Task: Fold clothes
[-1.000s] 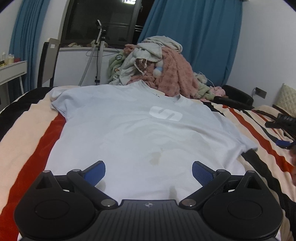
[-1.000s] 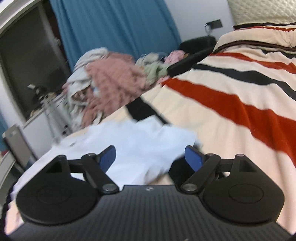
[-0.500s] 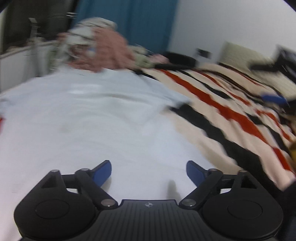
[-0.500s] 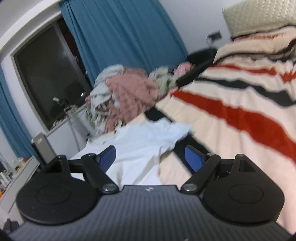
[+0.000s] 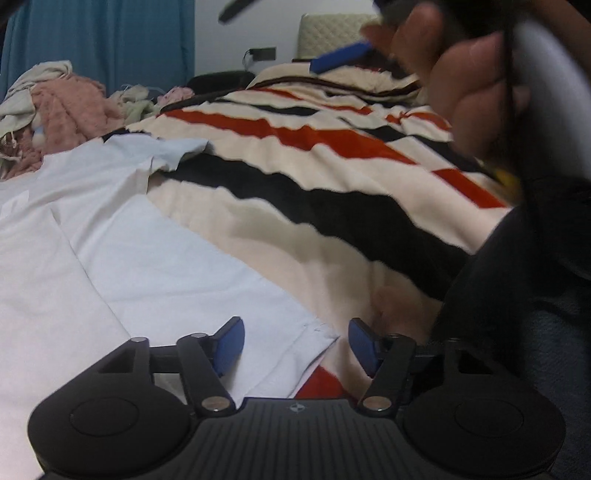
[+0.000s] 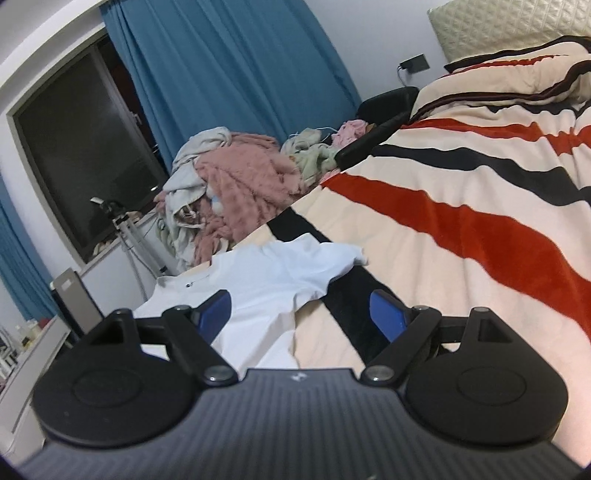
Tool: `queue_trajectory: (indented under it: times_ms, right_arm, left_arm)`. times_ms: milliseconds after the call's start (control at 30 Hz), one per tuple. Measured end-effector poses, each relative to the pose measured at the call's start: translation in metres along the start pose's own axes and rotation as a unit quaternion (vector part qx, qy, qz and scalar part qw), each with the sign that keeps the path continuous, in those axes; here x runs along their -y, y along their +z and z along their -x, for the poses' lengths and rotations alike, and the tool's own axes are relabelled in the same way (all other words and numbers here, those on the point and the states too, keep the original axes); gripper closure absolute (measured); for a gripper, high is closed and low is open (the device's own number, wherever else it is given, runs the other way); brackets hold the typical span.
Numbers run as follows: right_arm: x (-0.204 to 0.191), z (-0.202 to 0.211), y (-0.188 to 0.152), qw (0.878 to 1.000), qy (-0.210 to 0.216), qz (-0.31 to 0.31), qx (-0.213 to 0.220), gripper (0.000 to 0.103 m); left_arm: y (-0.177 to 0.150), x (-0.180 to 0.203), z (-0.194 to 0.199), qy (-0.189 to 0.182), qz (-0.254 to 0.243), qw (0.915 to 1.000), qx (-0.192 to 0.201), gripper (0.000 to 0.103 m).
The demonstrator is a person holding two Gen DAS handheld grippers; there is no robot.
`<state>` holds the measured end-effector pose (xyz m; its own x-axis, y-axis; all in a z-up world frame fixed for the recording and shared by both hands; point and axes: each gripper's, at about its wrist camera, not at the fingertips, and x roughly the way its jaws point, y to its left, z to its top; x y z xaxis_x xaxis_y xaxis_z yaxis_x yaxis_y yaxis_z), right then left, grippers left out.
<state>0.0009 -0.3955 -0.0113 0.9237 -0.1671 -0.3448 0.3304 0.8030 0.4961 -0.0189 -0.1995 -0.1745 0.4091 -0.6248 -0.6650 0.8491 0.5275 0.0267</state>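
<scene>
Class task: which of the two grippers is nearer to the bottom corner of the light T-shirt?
Left. The left gripper is open right over the T-shirt's bottom corner. The right gripper is open higher up, toward the sleeve.

Striped blanket (bed), pale T-shirt flat atop

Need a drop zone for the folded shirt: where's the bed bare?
Free: striped blanket right of the T-shirt, up to the pillow. Crowded: clothes pile past the collar; a hand over the near-right edge.
</scene>
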Motion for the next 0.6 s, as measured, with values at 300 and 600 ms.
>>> queue_trajectory:
  times_ms: [300, 600]
  right_arm:
    - [-0.004, 0.021, 0.005, 0.996, 0.069, -0.049, 0.041, 0.018]
    - [-0.017, 0.033, 0.009, 0.991, 0.107, 0.042, 0.068, 0.018]
  left_arm:
    - [0.023, -0.015, 0.004, -0.033, 0.080, 0.9953, 0.043, 0.096]
    - [0.036, -0.012, 0.009, -0.073, 0.099, 0.9908, 0.058, 0.096]
